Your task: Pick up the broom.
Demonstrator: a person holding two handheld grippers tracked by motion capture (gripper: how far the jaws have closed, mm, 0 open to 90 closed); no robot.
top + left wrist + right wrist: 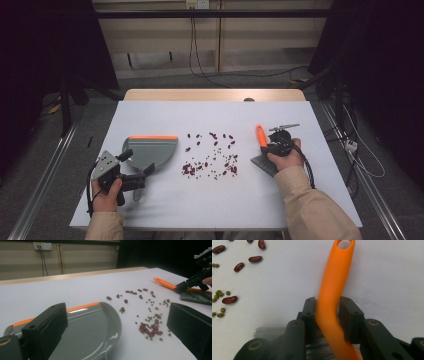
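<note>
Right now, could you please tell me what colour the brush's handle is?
Orange; the brush handle shows best in the right gripper view.

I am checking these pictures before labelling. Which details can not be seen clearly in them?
- Brush bristles: right gripper view, mostly hidden behind the right gripper.
- Dustpan handle: left gripper view, hidden behind the left gripper, whose jaws stand apart; a grip cannot be judged.
- Small green beans: high view, too small to count.

Glossy grey plastic dustpan [95,327], smooth orange brush handle [333,290]
</note>
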